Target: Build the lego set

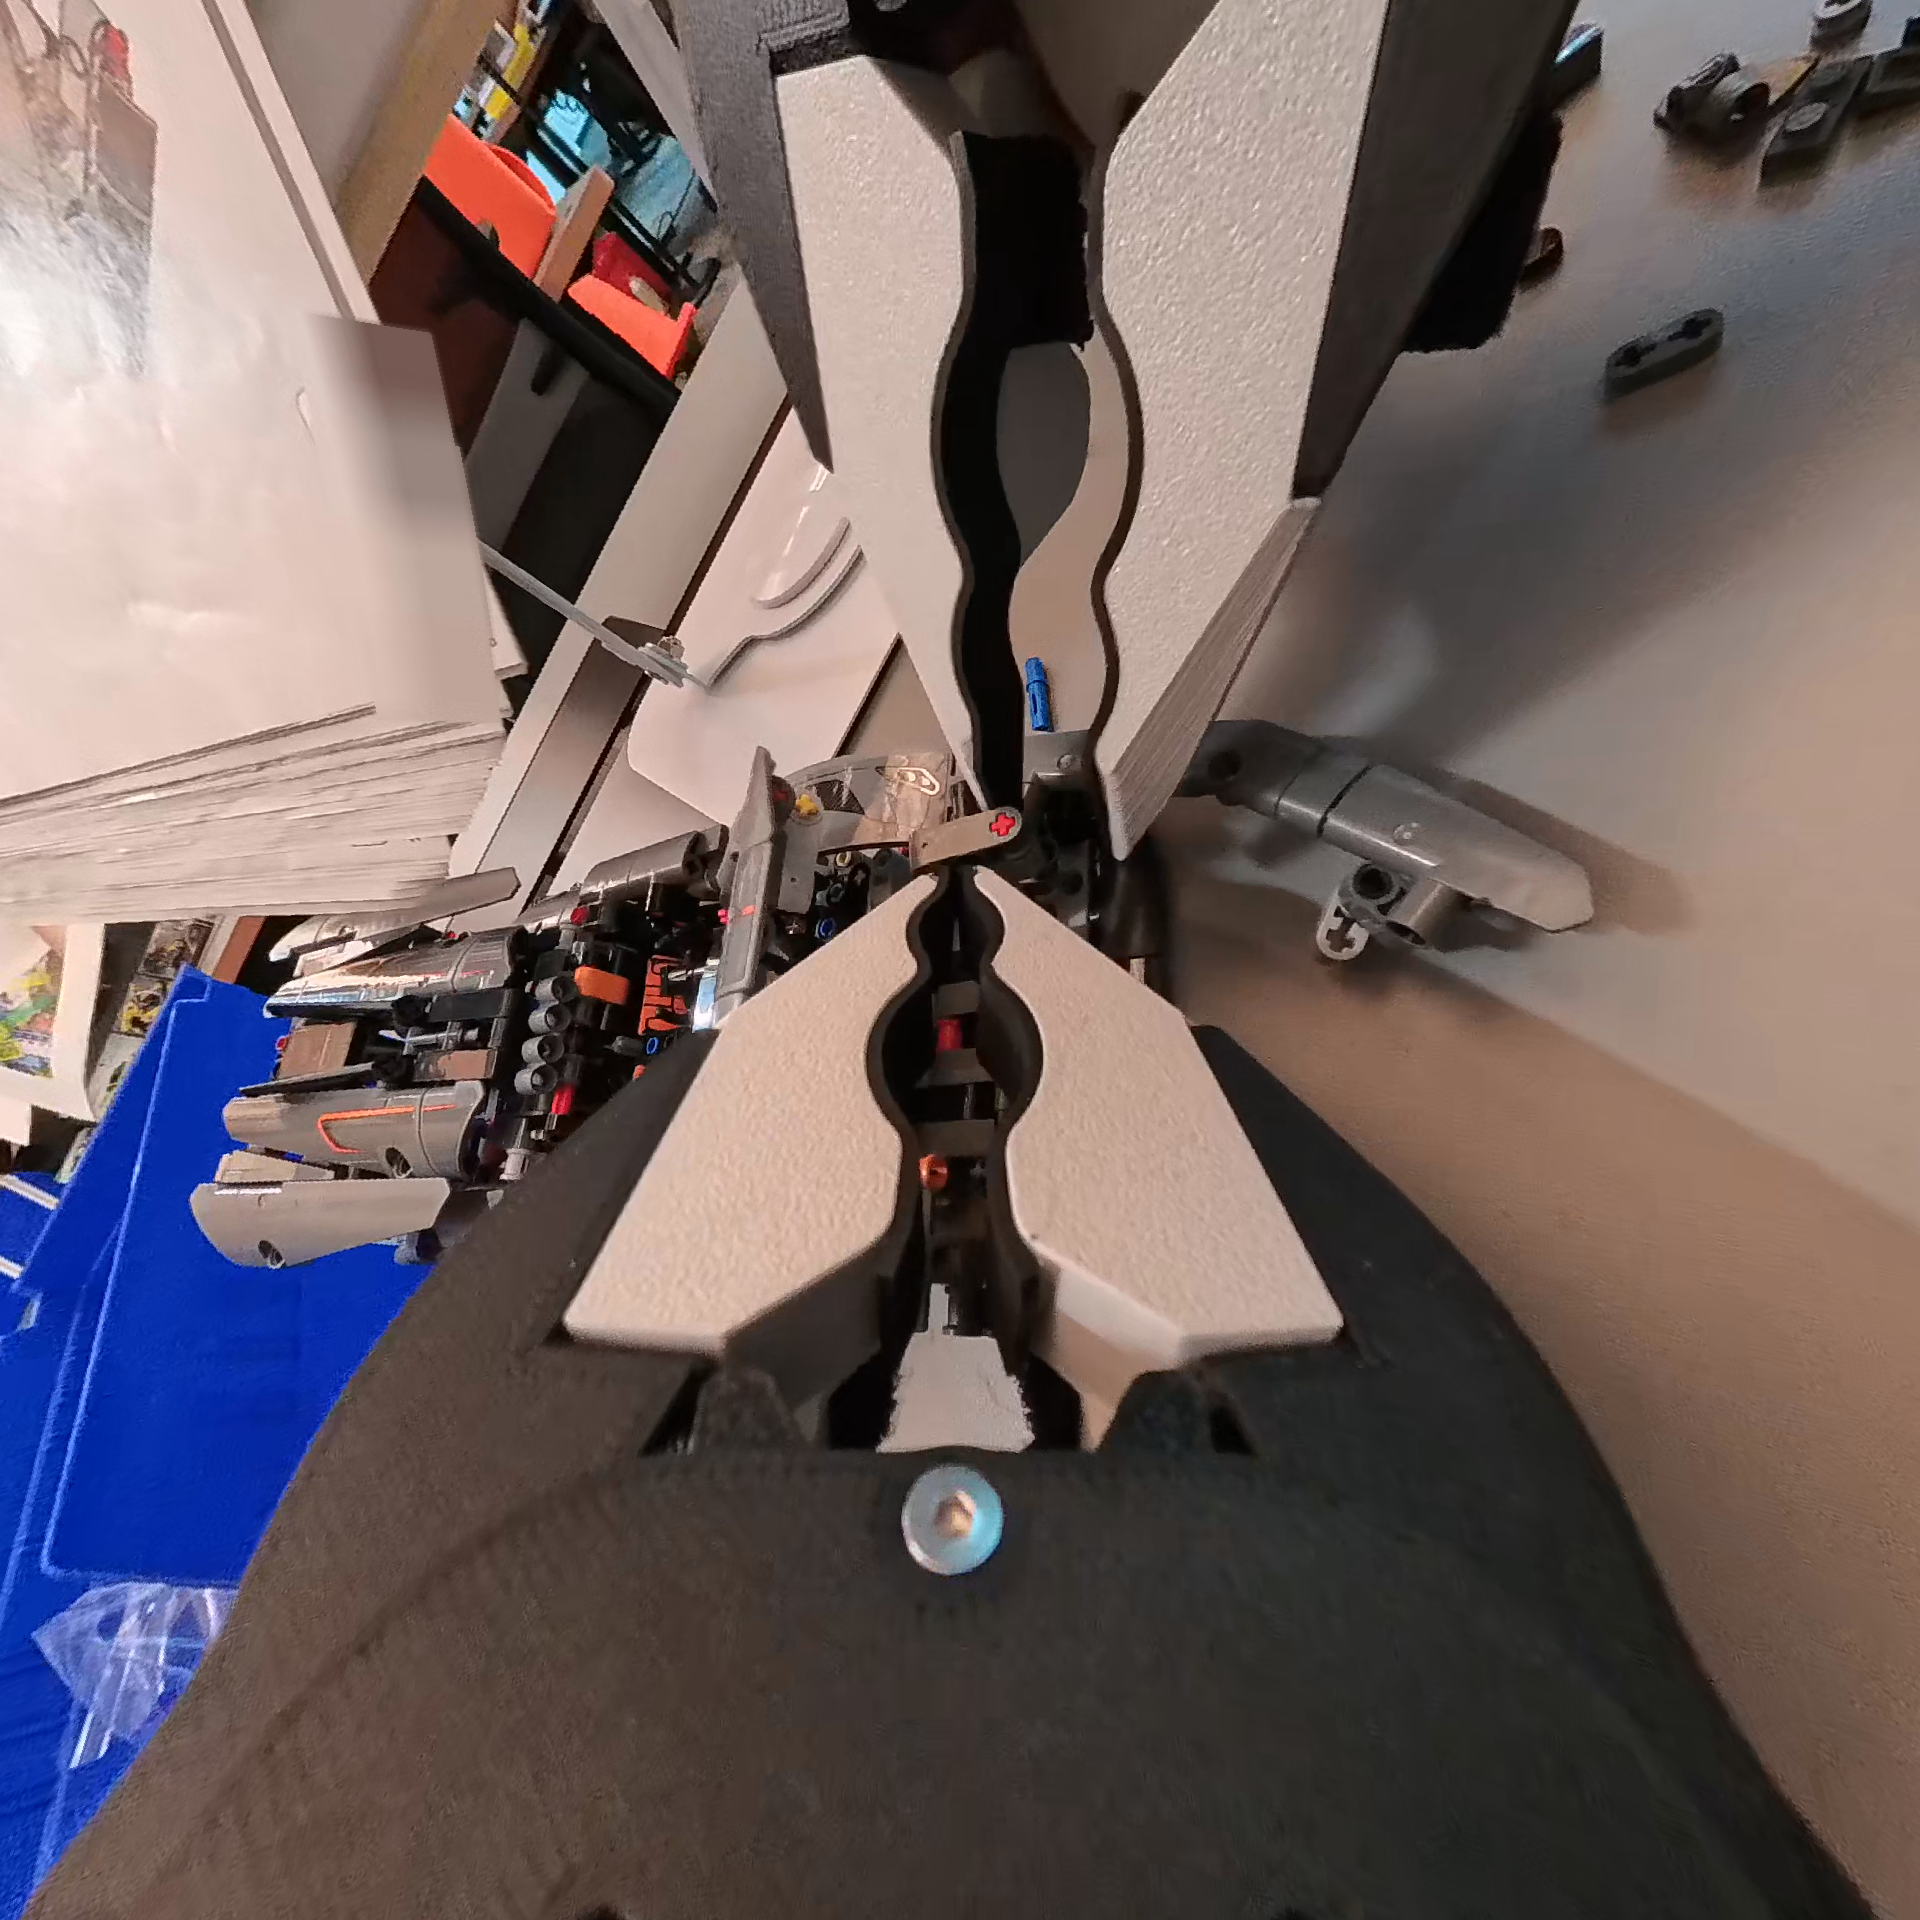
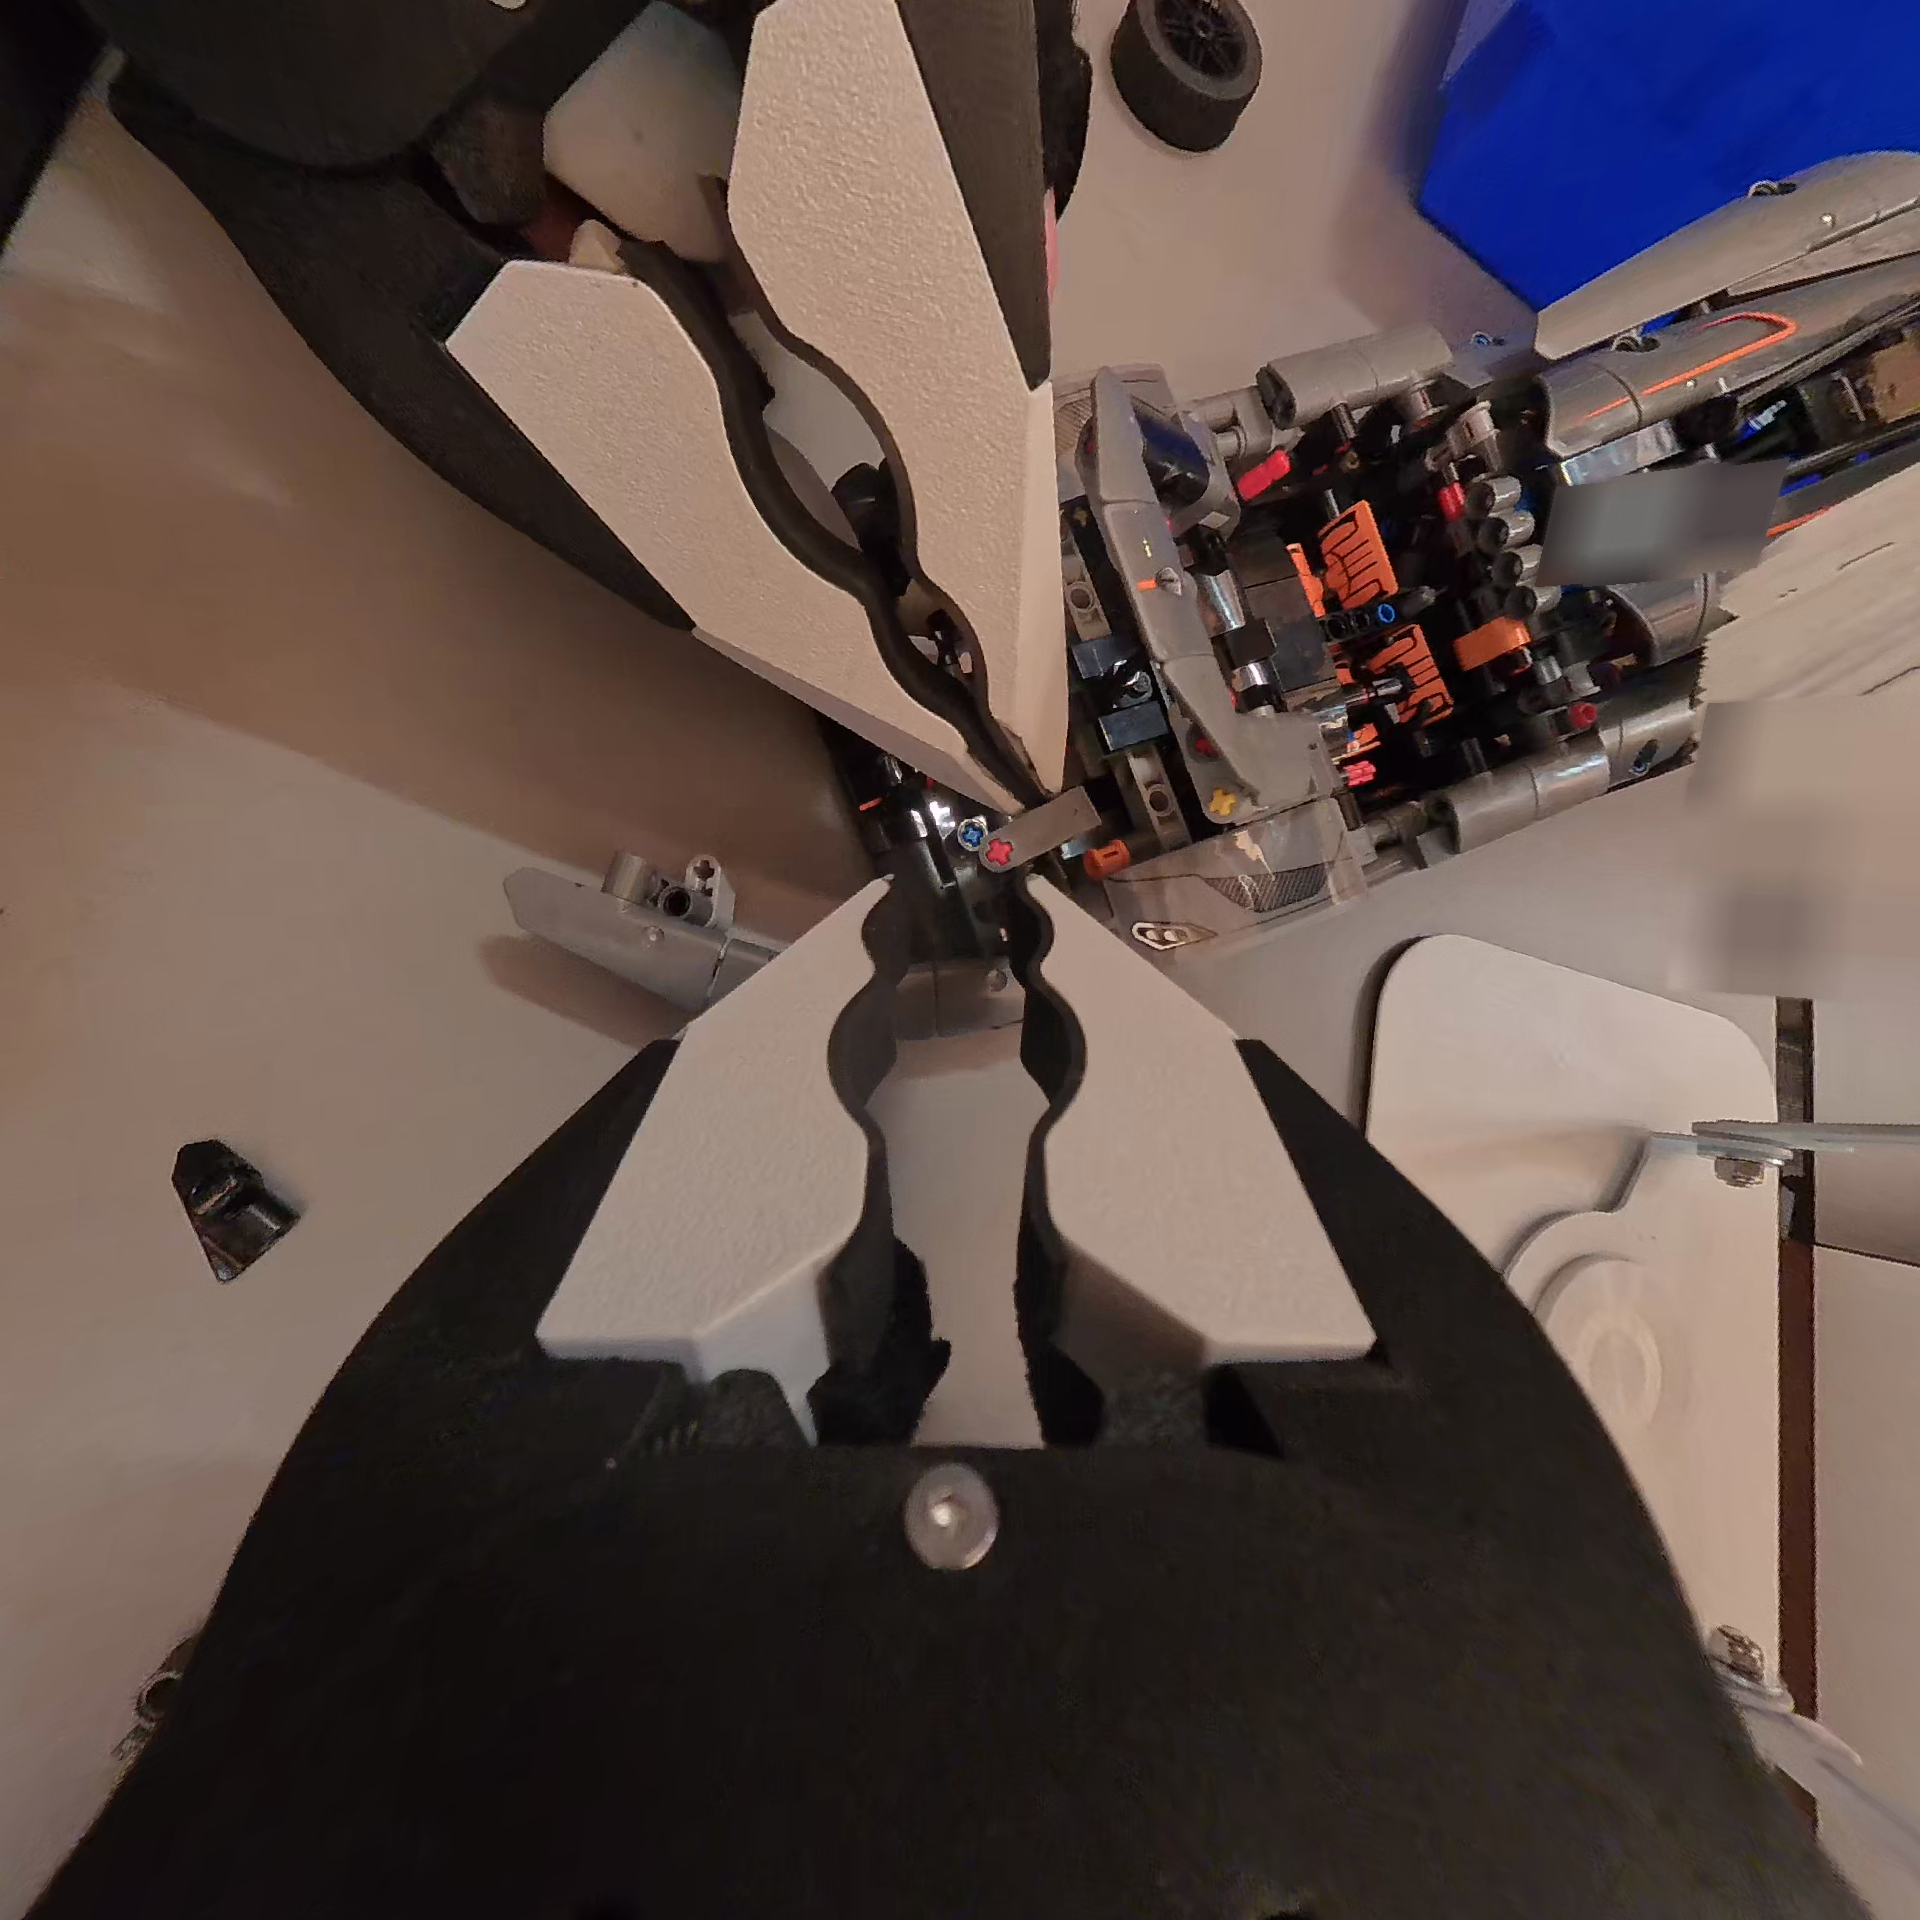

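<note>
- Between both gripper tips: small grey lever with red cross-axle end, projecting from front of lego car.
- Left gripper: fingers nearly together, tips at the lever; actual clamping cannot tell.
- Right gripper: fingers slightly apart, tips at black front frame of car, just below the lever; grip cannot tell.
- Lego car: grey panels, orange accents, lying on white bench, ahead-left of left gripper.
- Loose grey panel assembly: on bench, right of left gripper tips.
- Black tyre: far ahead of right gripper.
- Blue bin: left of left gripper.
</note>
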Motion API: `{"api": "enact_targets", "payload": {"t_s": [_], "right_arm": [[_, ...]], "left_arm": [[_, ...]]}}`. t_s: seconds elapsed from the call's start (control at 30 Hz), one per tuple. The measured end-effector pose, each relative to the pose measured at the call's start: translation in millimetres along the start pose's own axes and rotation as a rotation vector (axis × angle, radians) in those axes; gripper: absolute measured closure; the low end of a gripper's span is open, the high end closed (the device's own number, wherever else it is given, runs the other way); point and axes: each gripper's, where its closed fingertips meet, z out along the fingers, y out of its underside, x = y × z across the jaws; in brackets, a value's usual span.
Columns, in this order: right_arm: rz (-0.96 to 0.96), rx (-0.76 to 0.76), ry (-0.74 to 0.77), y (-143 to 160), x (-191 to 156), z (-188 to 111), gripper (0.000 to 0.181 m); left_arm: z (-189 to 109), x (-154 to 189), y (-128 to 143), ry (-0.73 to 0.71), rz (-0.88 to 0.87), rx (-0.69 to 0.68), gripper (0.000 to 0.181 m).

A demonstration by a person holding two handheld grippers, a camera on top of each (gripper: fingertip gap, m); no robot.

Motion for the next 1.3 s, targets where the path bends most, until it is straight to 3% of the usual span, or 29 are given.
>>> {"api": "enact_targets", "payload": {"t_s": [0.23,0.57,1.0,1.23,1.3], "right_arm": [[0.001,0.012,-0.024,0,0,-4,0.171],[-0.002,0.013,0.025,1,8,-3,0.156],[0.027,0.001,0.025,2,8,-1,0.167],[-0.018,0.02,0.045,-1,8,-1,0.156],[-0.026,0.0,0.043,2,7,0,0.162]], "left_arm": [[-1,0,-1,0.003,0.006,0.002,0.181],[-2,4,-2,0.034,-0.016,-0.001,0.164],[1,8,-3,0.043,-0.026,-0.01,0.163],[-2,10,-4,0.048,0.019,0.001,0.162],[-2,11,-4,0.049,0.017,-0.003,0.16]]}}
